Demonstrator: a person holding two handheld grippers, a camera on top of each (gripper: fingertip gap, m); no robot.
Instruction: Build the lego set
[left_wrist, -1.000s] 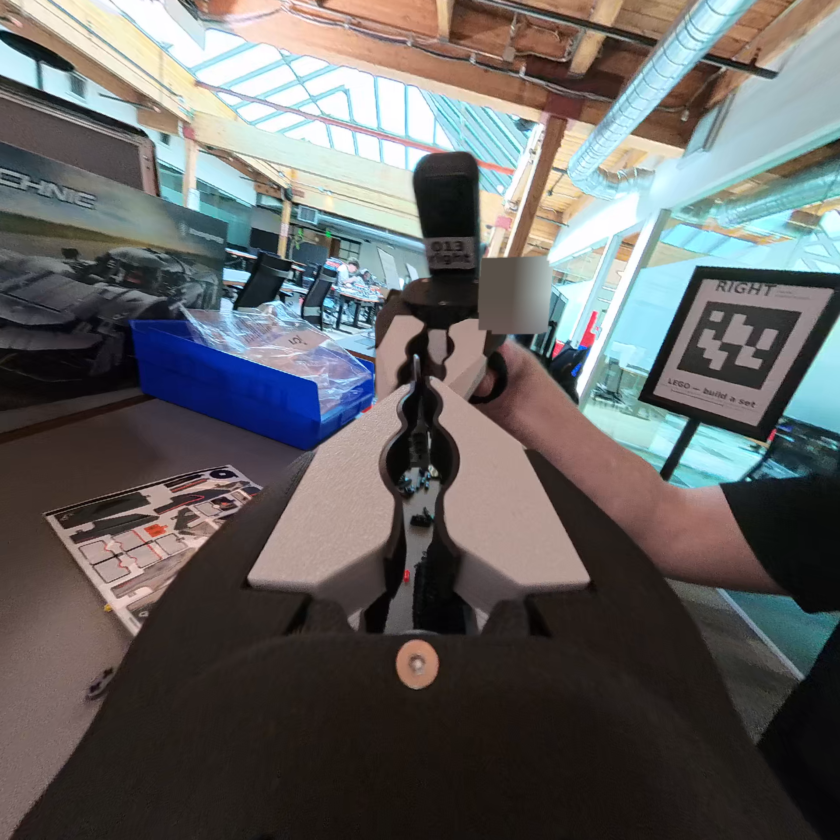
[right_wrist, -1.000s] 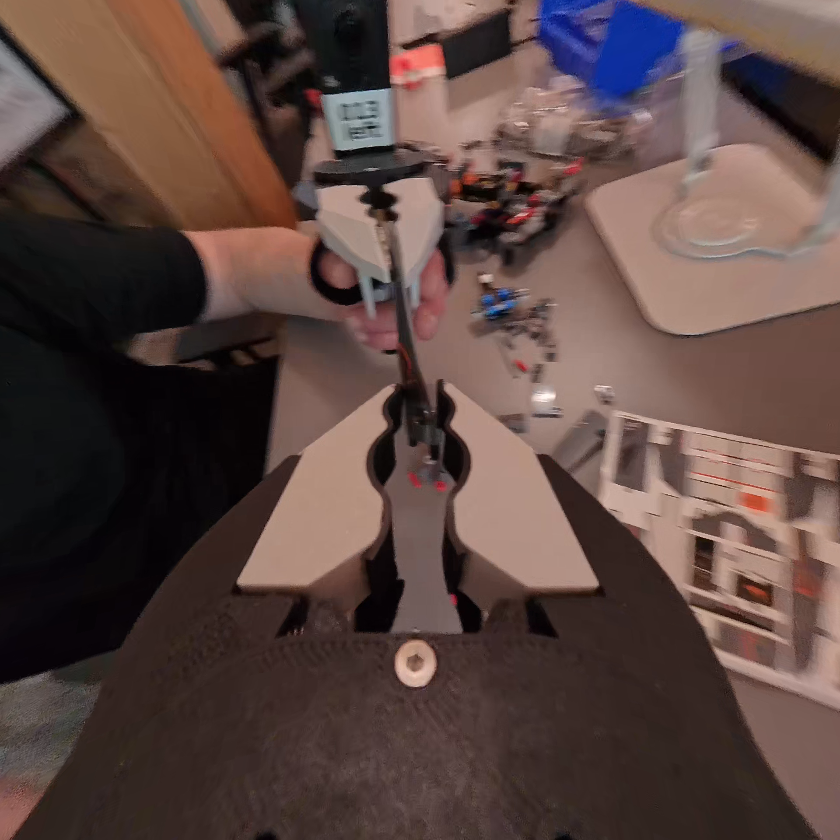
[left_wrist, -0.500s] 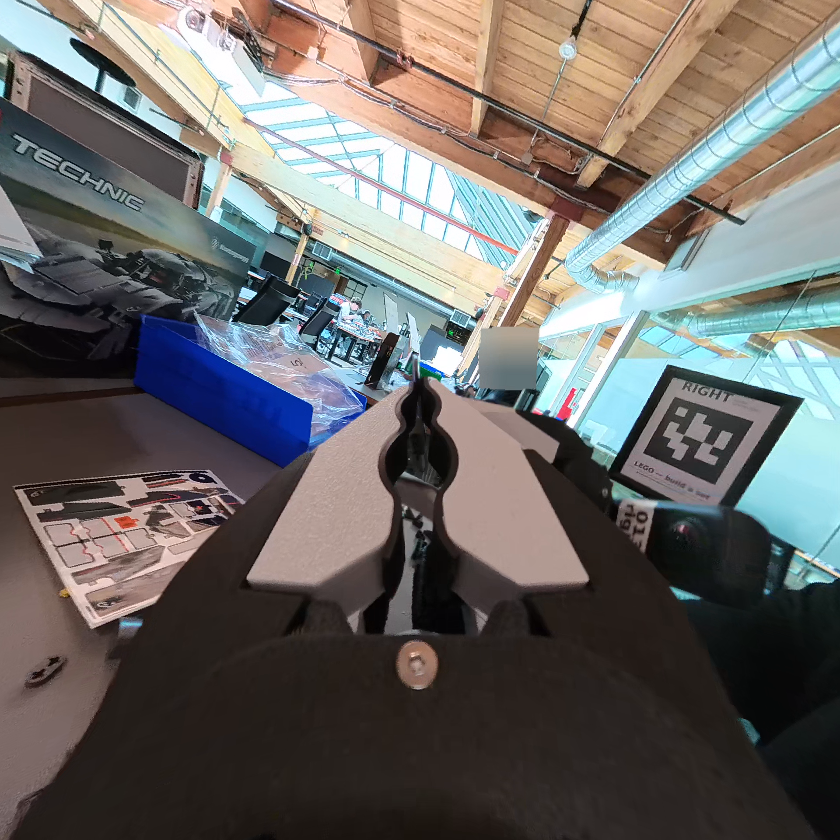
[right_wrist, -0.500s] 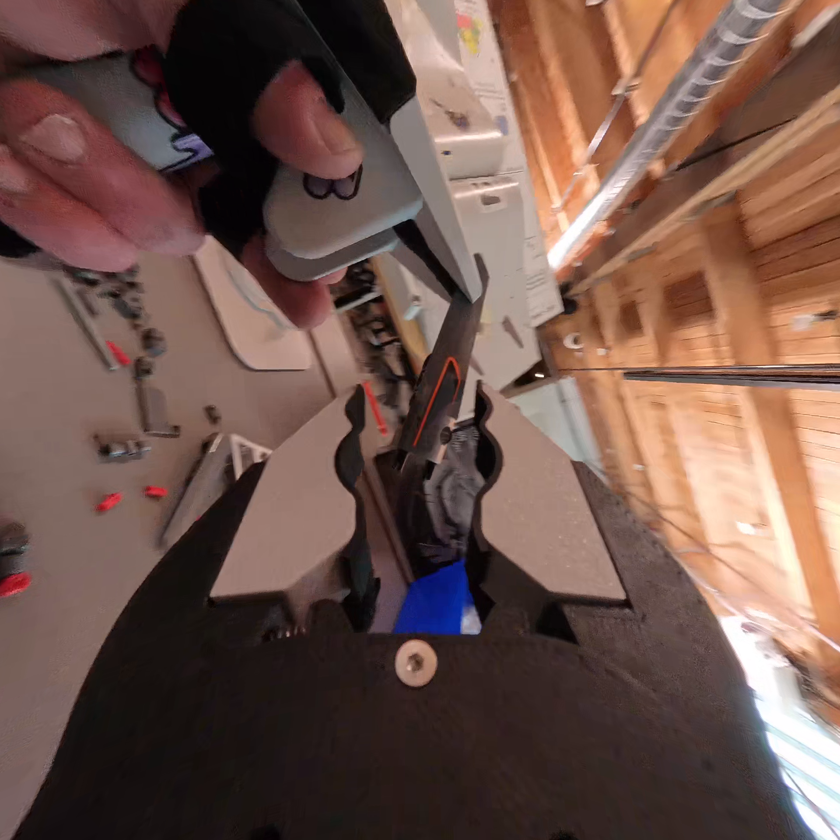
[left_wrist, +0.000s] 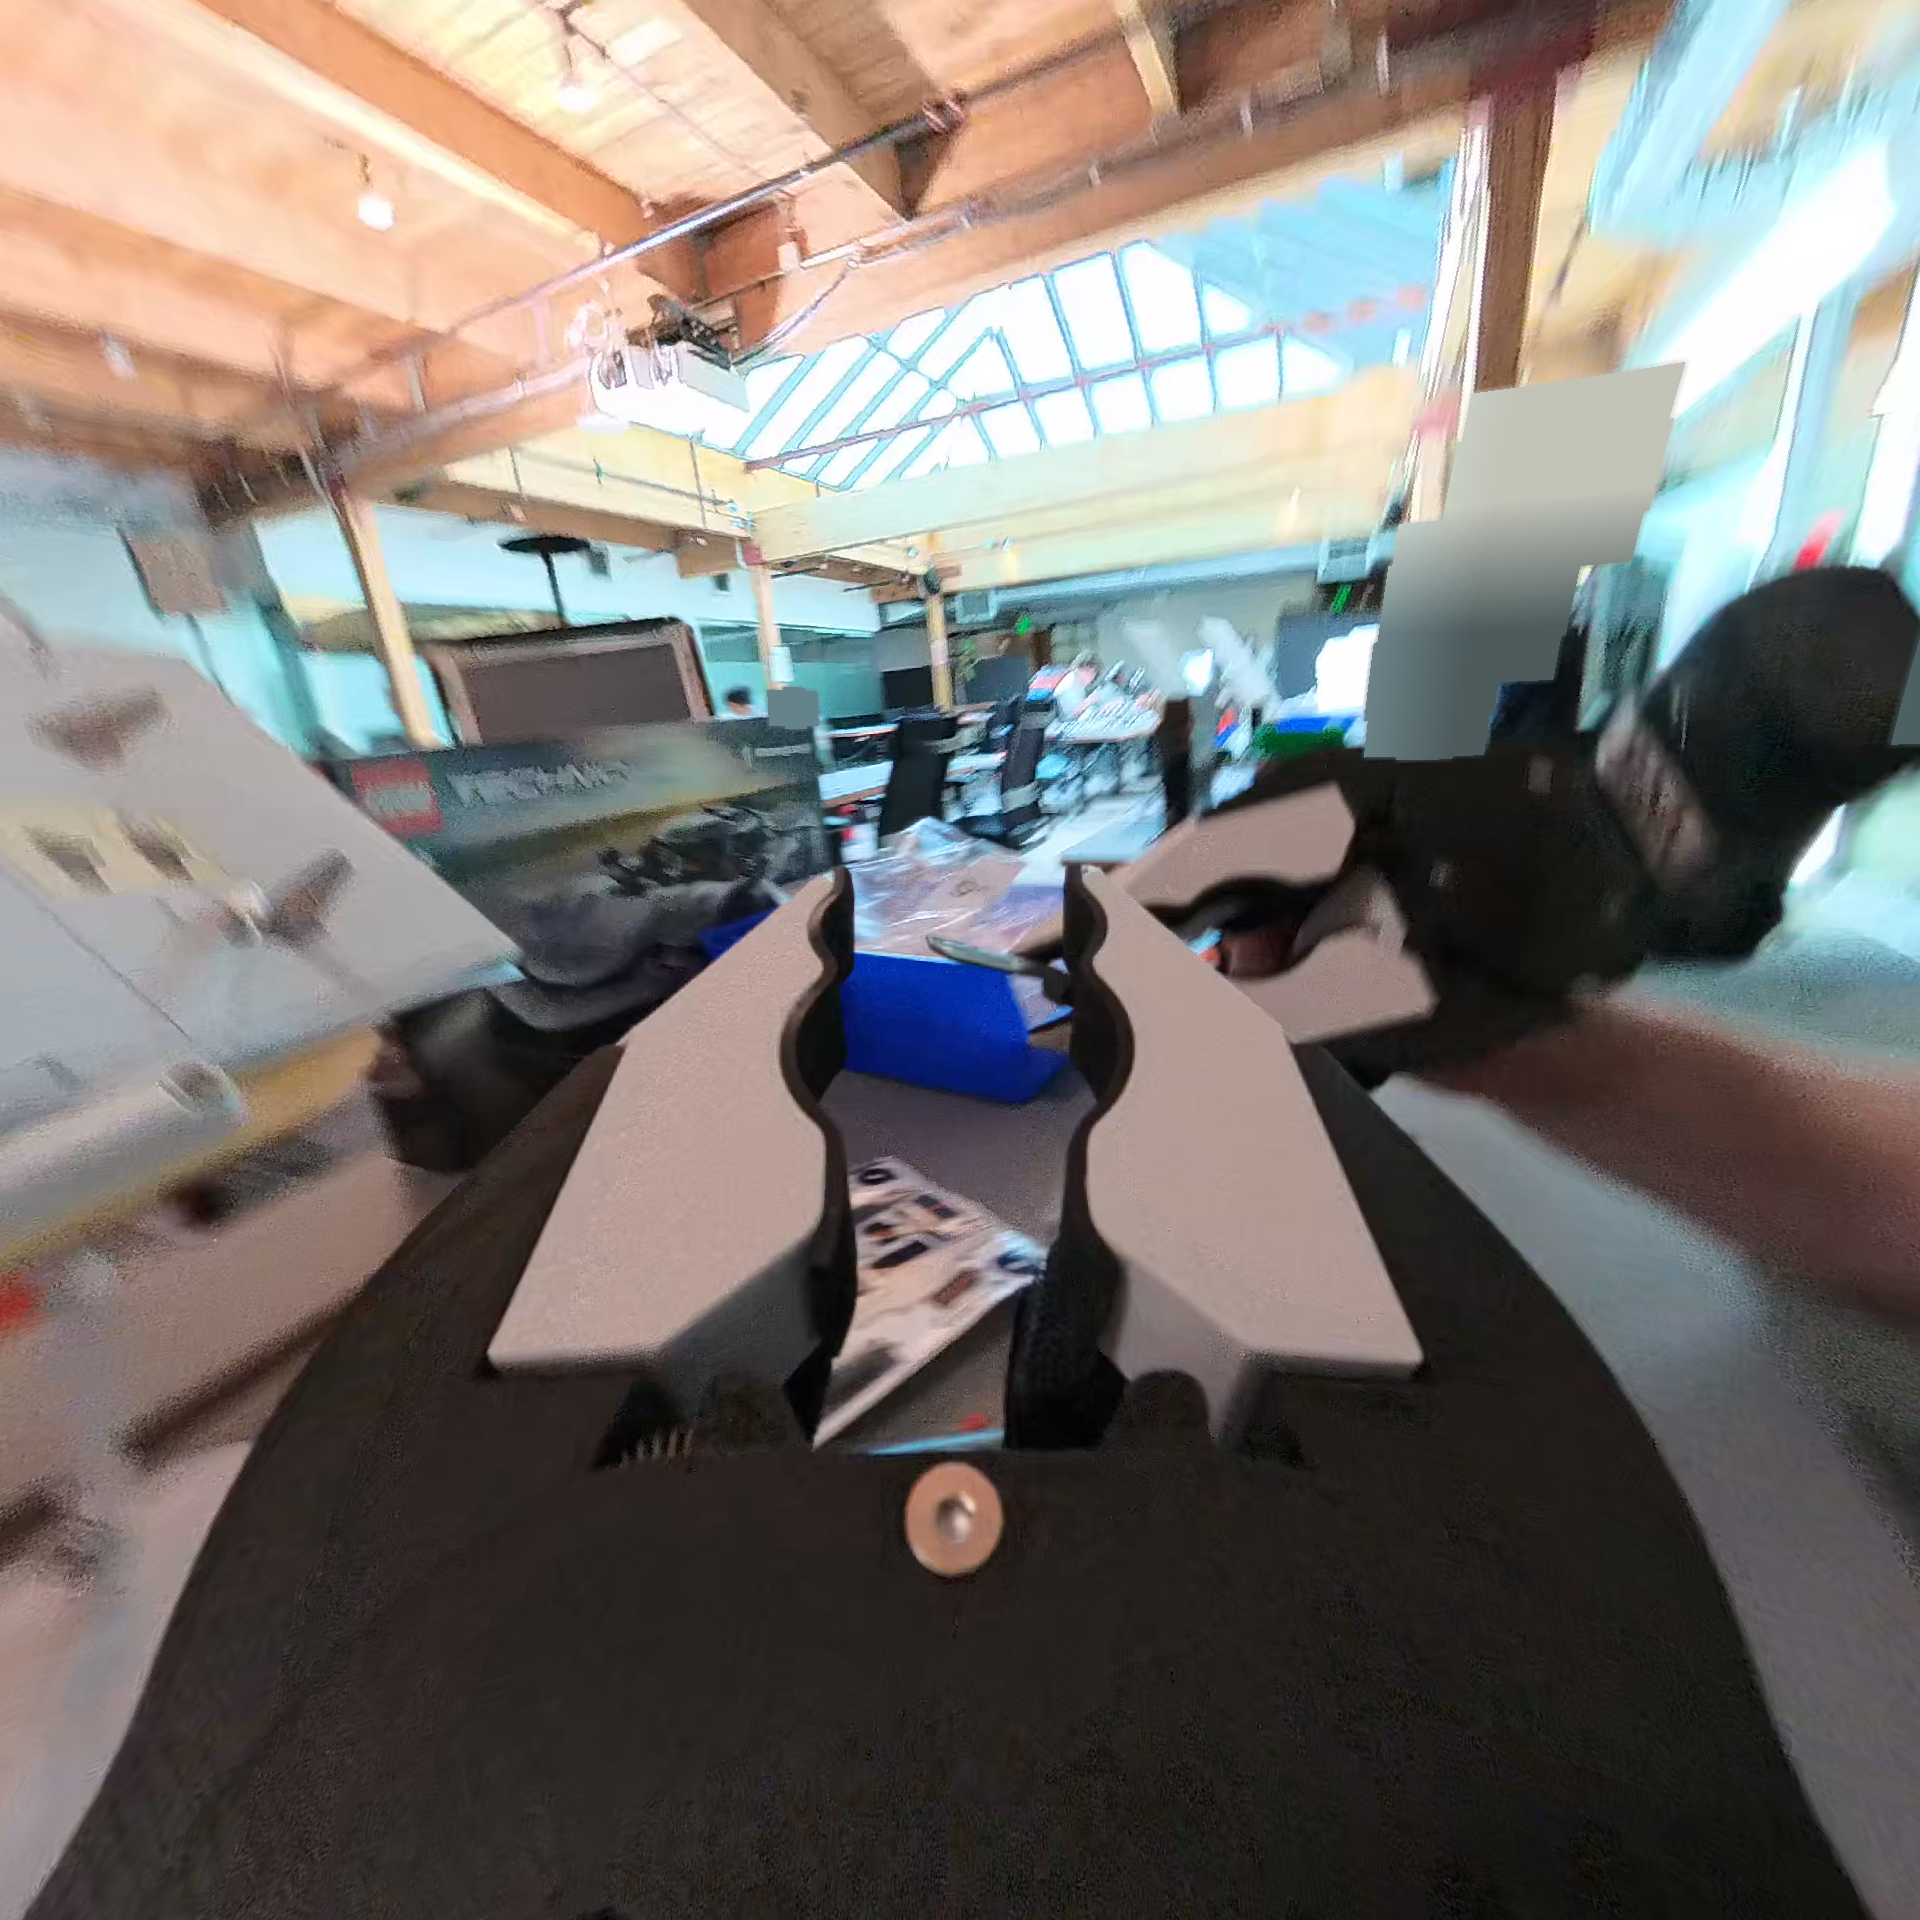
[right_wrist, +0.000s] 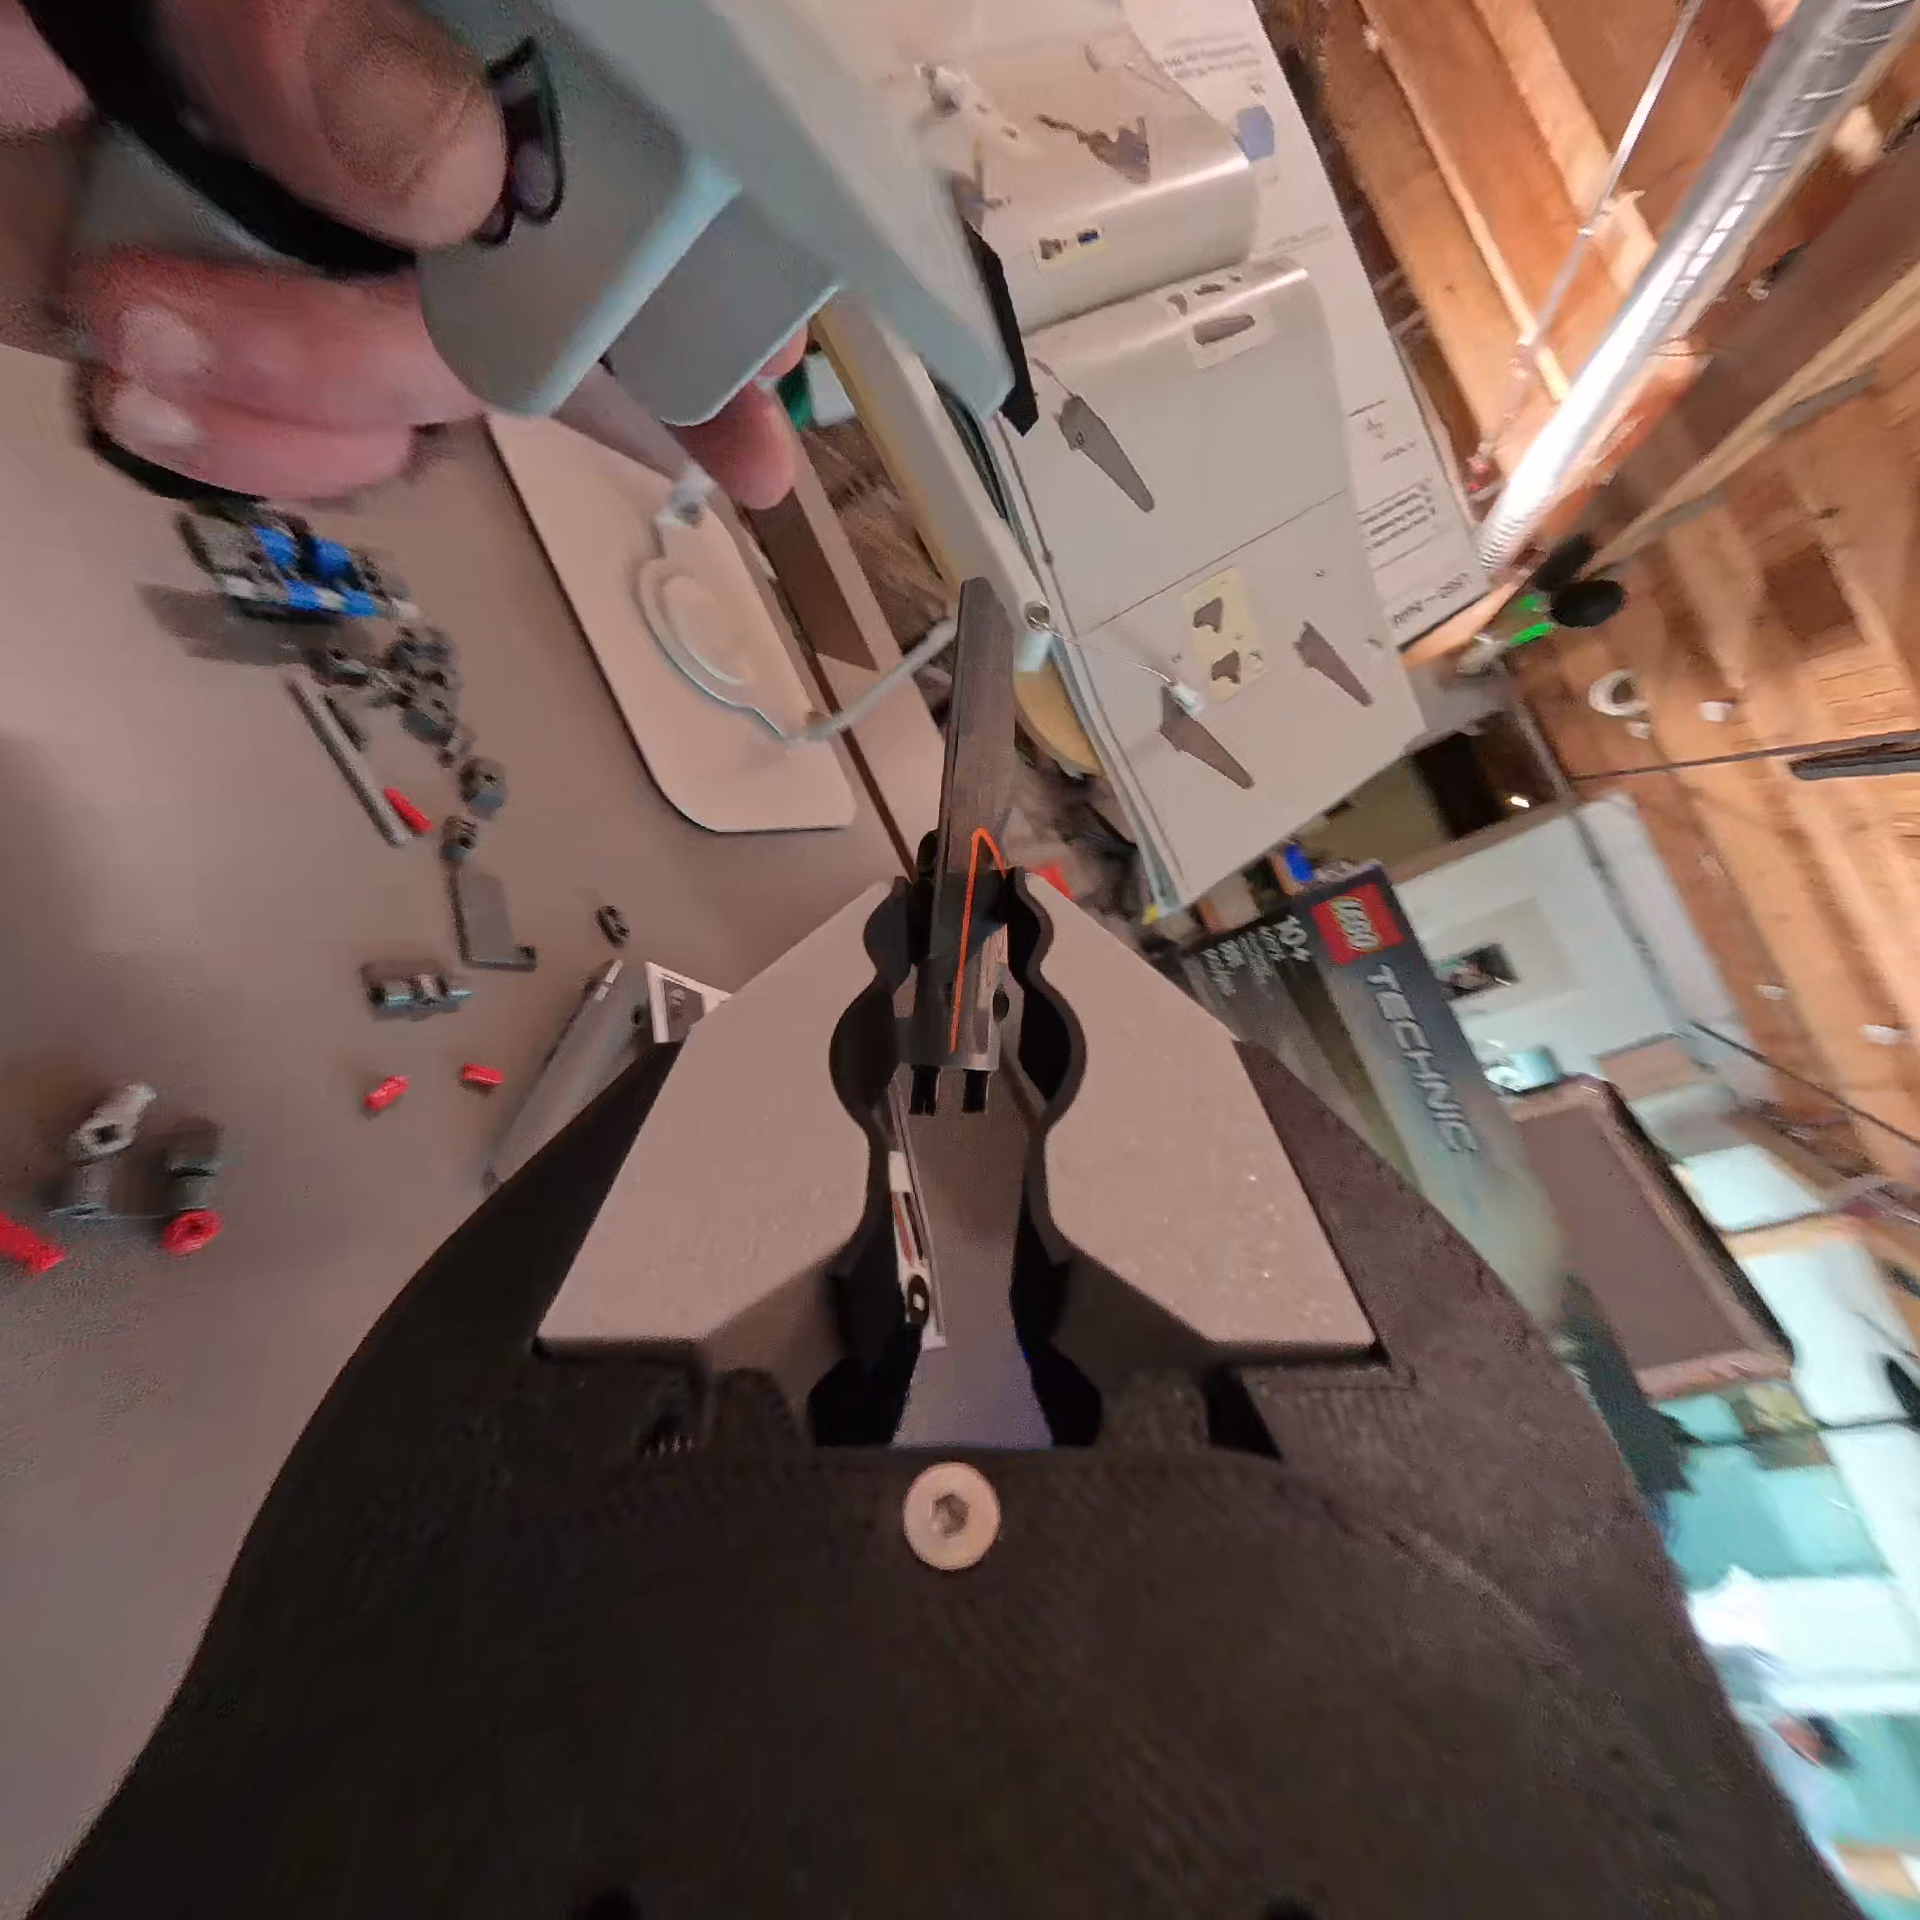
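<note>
The right gripper (right_wrist: 954, 883) pinches a dark grey lego panel (right_wrist: 971, 831) by its pinned end, long axis pointing forward toward the spread, empty left gripper (left_wrist: 956, 914) above the bench (right_wrist: 208, 935).

Dark grey panel (right_wrist: 961, 914) with orange stripe; blue bin (left_wrist: 940, 1023); red pins (right_wrist: 387, 1091).
</note>
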